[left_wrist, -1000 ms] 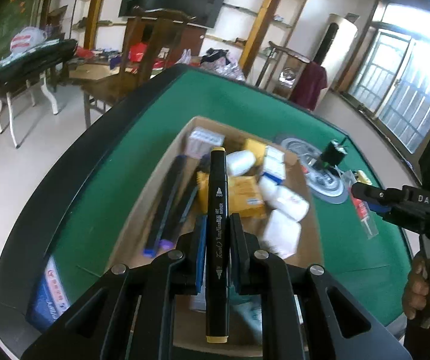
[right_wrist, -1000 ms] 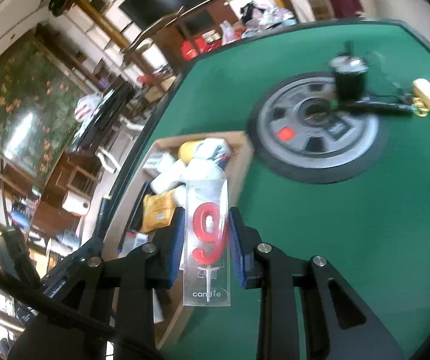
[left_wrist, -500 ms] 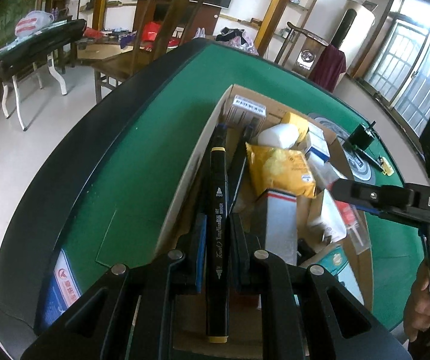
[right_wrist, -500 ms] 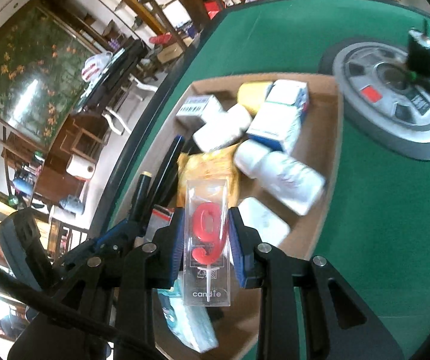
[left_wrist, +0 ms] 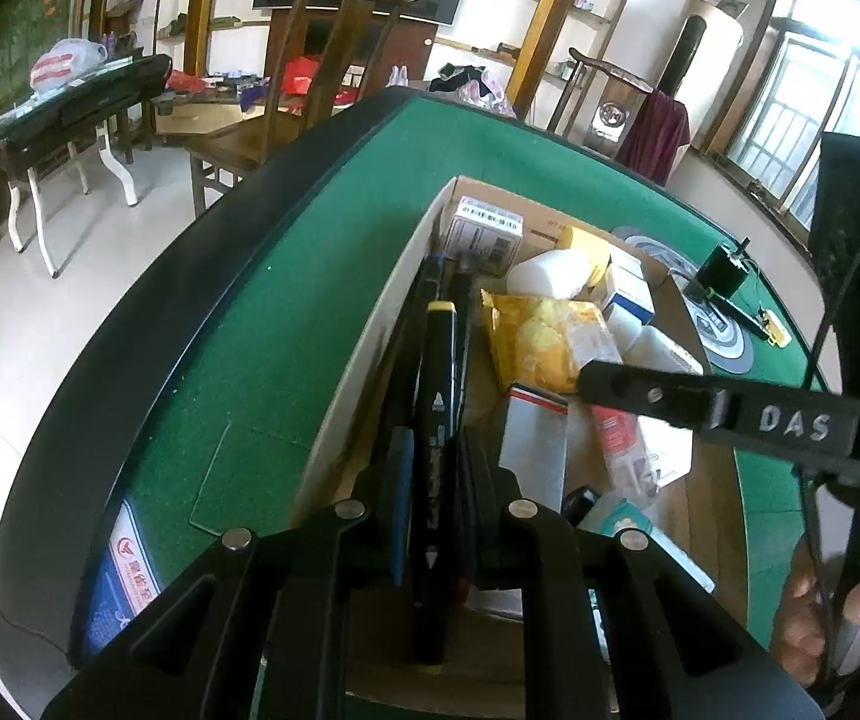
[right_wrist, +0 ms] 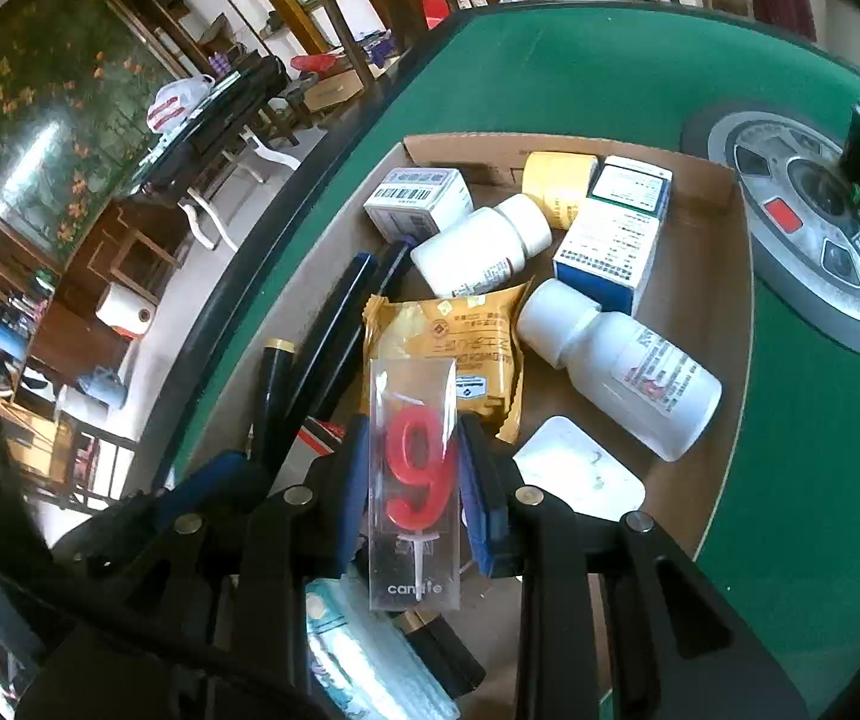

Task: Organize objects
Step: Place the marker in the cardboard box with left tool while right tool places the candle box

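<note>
**Both grippers loaded over box – release step pending**

Left wrist view: The left gripper (left_wrist: 436,474) was clamped on a black marker (left_wrist: 437,438) w/ yellow end caps, held lengthwise along the fingers. The marker's far tip sat over the cardboard box (left_wrist: 363,354), along the box's 9 o'clock wall, beside other dark pens lying there. Judged step: placing the marker w/ the pens. Next move calls for lowering the marker parallel to the wall, then opening. The right gripper's arm crossed in from 3 o'clock.

Right wrist view: The right gripper (right_wrist: 414,480) was closed on a clear-cased red "9" candle (right_wrist: 414,480), hanging over the box interior near a yellow sachet (right_wrist: 460,354) and, at 1–2 o'clock, white bottles (right_wrist: 616,366). Next move calls for a free patch of box floor; a spot at 3 o'clock looked crowded.

Surface/room: The green felt table (right_wrist: 820,450) w/ dark padded rim carried a grey weight plate (right_wrist: 802,240) at 2 o'clock. Beyond it were wooden chairs, shelves and a wall TV.
</note>
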Demonstrator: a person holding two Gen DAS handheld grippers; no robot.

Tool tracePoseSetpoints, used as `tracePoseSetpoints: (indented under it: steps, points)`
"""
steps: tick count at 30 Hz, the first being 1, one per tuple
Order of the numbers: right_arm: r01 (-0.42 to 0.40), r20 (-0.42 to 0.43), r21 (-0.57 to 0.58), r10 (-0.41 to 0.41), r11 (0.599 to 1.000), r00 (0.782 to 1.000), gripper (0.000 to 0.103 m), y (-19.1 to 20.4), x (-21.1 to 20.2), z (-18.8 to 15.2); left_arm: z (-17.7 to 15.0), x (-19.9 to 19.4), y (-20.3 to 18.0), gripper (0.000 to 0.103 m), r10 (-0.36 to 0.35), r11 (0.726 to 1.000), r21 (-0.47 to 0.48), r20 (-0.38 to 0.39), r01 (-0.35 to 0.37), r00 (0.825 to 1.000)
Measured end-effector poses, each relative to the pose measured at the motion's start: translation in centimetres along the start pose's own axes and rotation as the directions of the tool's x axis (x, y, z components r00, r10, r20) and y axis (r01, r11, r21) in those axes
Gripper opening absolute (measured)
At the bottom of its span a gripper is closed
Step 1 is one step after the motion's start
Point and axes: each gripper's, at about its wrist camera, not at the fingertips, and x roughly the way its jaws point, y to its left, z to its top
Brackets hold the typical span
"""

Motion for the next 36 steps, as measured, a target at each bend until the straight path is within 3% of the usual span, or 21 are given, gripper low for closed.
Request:
tracePoseSetpoints:
  steps: [9, 20, 22, 24, 26, 31, 36]
  points:
    - [-0.007, -0.01, -0.033, 0.006, 0.999, 1.0, 0.027, 0.1, 0.2, -0.5, 0.5, -2.2, -1.0, 0.012, 0.045, 0.999, 0.018, 0.068, -0.047, 0.997]
    - [-0.055, 0.023, -0.011, 0.056, 0.998, 0.998, 0.027, -0.5, -1.5, -0.8, 0.5, -3.9, -2.8, 0.014, 0.139, 0.988, 0.051, 0.137, -0.147, 0.981]
    - [-0.062, 0.03, -0.011, 0.062, 0.998, 0.998, 0.027, -0.6, -1.9, -0.9, 0.5, -4.3, -3.2, 0.022, 0.162, 0.984, 0.052, 0.152, -0.172, 0.975]
    - [-0.064, 0.042, -0.015, 0.064, 0.998, 0.997, 0.028, -0.8, -2.5, -1.2, 0.4, -4.8, -3.7, 0.046, 0.188, 0.979, 0.05, 0.178, -0.199, 0.966]
    - [-0.056, 0.057, -0.024, 0.057, 0.998, 0.997, 0.034, -0.9, -2.9, -1.4, 0.3, -5.5, -4.3, 0.053, 0.217, 0.971, 0.048, 0.218, -0.232, 0.952]
    - [-0.039, 0.1, -0.042, 0.043, 0.998, 0.994, 0.04, -1.6, -4.5, -2.2, 0.2, -6.7, -6.3, 0.062, 0.258, 0.956, 0.068, 0.279, -0.287, 0.925]
    - [-0.031, 0.14, -0.032, 0.035, 0.999, 0.99, 0.044, -3.6, -6.2, -3.1, 0.1, -6.8, -8.3, 0.063, 0.258, 0.952, 0.088, 0.288, -0.293, 0.922]
